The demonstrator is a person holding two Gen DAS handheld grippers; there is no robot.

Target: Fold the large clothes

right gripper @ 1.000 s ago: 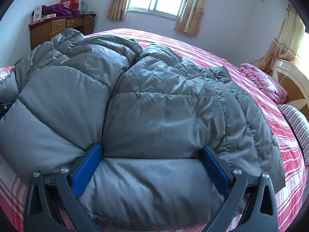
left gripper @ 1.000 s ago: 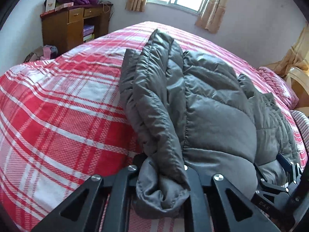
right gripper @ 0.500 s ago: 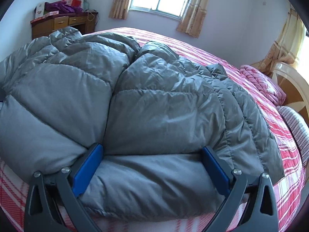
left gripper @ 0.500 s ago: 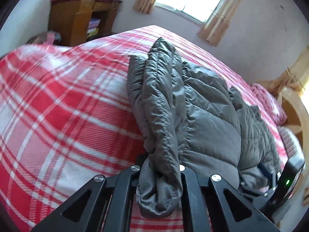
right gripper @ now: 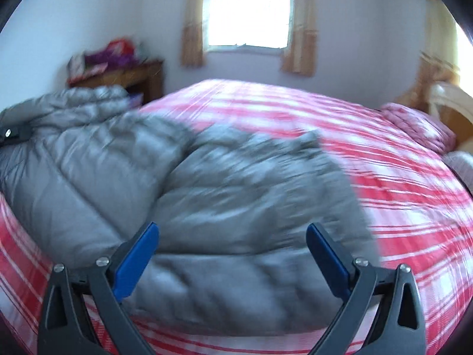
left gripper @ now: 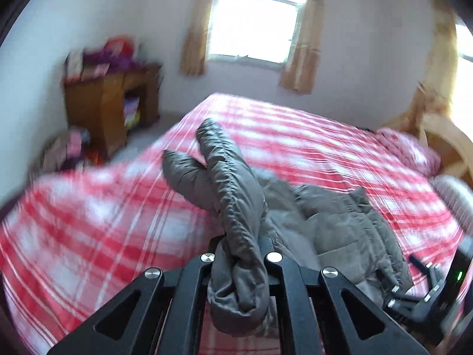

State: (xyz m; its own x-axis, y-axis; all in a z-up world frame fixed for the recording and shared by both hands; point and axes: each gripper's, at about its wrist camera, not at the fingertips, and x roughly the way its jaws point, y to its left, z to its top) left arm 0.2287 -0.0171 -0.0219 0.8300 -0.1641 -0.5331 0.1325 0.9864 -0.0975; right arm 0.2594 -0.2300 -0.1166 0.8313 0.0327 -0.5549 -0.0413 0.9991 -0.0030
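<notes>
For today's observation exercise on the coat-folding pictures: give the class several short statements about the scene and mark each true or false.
1. The left gripper is shut on a bunched fold of the grey padded jacket. True.
2. The right gripper has its blue pads pinched together. False: its jaws stand wide apart over the jacket.
3. The jacket lies on a red and white plaid bed cover. True.
4. The window is covered by drawn curtains. False: the curtains hang at its sides.

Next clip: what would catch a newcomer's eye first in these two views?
A puffy grey quilted jacket sprawls across the red-and-white plaid bedspread. The black left gripper is clamped on a bunched fold of it near the bed's edge, while the blue-padded right gripper stands open over the jacket's hem. A bright curtained window glares behind.
</notes>
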